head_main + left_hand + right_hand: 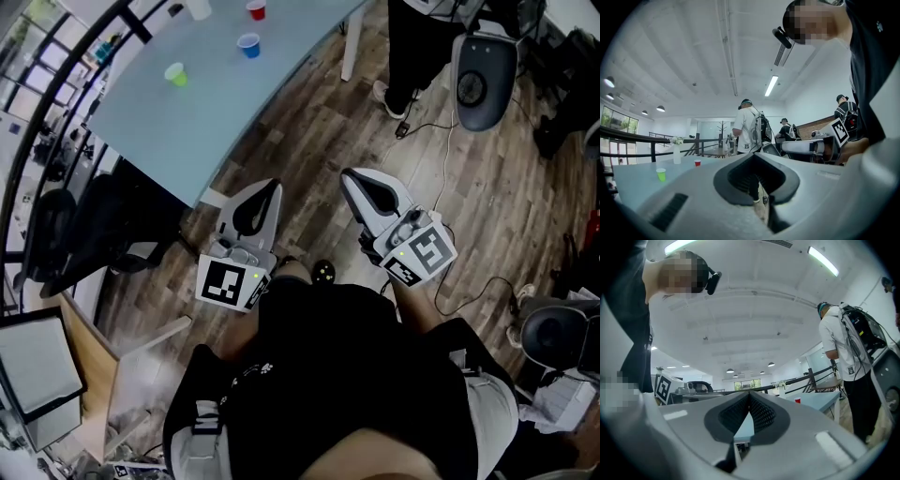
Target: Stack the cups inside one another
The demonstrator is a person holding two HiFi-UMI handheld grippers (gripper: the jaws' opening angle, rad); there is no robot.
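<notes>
Head view: both grippers are held out over the wood floor (pixel 309 122), short of the light blue table (pixel 187 131) and touching nothing on it.

Left gripper (pixel 267 190): fingers together at the tips, nothing between them. The left gripper view confirms this: the pads meet at the tip (pixel 752 155), with only an empty hollow behind.

Right gripper (pixel 352 178): also closed and empty. In the right gripper view the ribbed pads (pixel 761 413) touch at the tip, and only table and room show through the gap below.

Three cups are on the table, all upright with the mouth up, each standing alone and well apart from the others. None is inside another.
- Green cup (pixel 176 74): nearest the table's left side.
- Blue cup (pixel 249 45): further right.
- Red cup (pixel 256 10): beyond the blue cup, near the top edge of the frame.

Nothing is visible inside any cup, though they are too small to be sure.

Left gripper view shows the green cup (pixel 661 174) and the red cup (pixel 697 162) on the tabletop, far from the jaws. The blue cup is not seen there.

A white vase (pixel 198 8) stands just left of the red cup. In the left gripper view it holds pale flowers (pixel 676 140).

A person in a white shirt (pixel 749 124) stands beyond the table.
</notes>
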